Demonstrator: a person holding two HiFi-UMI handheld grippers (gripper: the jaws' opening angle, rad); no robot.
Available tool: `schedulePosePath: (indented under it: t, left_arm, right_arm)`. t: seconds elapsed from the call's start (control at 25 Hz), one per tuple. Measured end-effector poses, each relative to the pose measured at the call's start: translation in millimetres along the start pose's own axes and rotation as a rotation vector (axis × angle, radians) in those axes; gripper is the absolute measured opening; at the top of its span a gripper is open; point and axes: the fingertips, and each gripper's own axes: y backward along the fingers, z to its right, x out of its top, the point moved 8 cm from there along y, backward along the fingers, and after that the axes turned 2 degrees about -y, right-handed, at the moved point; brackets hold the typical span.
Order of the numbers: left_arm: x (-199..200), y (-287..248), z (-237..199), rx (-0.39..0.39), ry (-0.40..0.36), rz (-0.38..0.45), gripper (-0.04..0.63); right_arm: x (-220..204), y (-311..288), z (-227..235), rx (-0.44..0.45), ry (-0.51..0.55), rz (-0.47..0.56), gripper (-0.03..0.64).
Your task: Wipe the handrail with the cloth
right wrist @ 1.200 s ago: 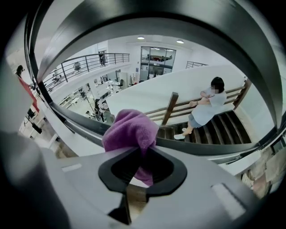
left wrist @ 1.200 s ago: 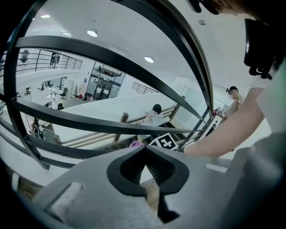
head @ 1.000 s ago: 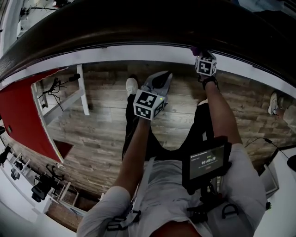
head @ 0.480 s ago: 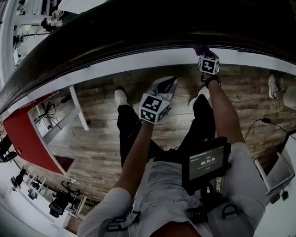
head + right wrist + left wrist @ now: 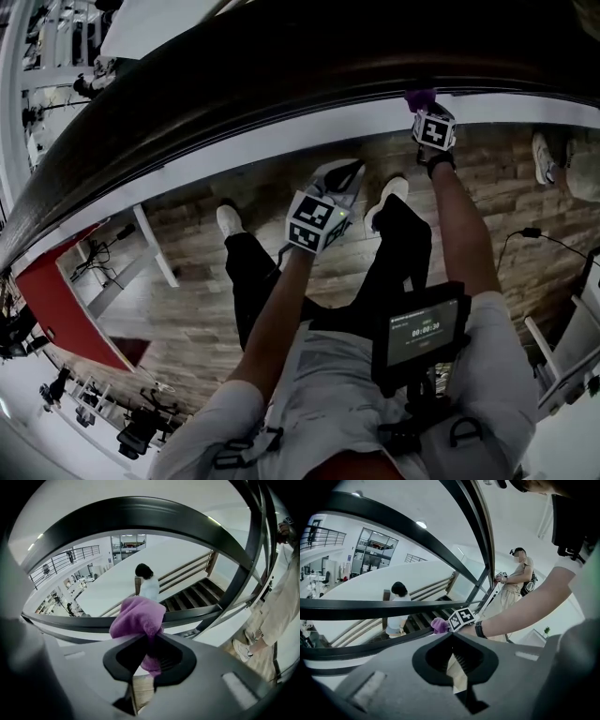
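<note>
- Furthest left in the head view, a red wall panel (image 5: 70,309) and a white table frame (image 5: 155,246) stand on the wood floor (image 5: 206,300) below. The corner under them is too dark and small to read.
- Sweeping from the left edge across the top is the dark handrail (image 5: 234,84), with a white ledge (image 5: 234,155) beneath it. Its upper side is nearly black, so no surface detail shows.
- Left of middle, the left gripper (image 5: 345,172) hangs in the air below the handrail, well apart from it. In the left gripper view its jaws are pressed together with nothing between them. Only pale floor shows through the opening behind the tips.
- Right of that, a small screen (image 5: 422,330) sits on the person's chest, its digits too small to trust.
- Further right, the right gripper (image 5: 422,105) is up at the handrail's lower edge. Its jaws are clamped on the purple cloth (image 5: 138,616). One fold is pinched between them and the bulk bunches out past the tips, lying over the rail in the right gripper view. How firmly it presses there cannot be told. From the head, only a scrap of it peeks above the marker cube.
- At the far right edge, another person's light shoe (image 5: 544,157) is cut off by the frame.
</note>
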Motion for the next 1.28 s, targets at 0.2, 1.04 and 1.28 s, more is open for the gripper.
schedulePosePath:
  t: [0.2,1.04,1.28]
  left_arm:
    - [3,-37,14,-0.017,-0.023,-0.009,0.002]
    - [65,-37,89,0.016,0.022,0.064,0.002]
    - [119,77,114,0.007,-0.107,0.143,0.002]
  right_arm:
    - [5,-12,55,-0.040,-0.049,0.019,0.052]
    - [27,83,149,-0.016,-0.030,0.000,0.052]
    - [43,248,72,0.063,0.047,0.229,0.052]
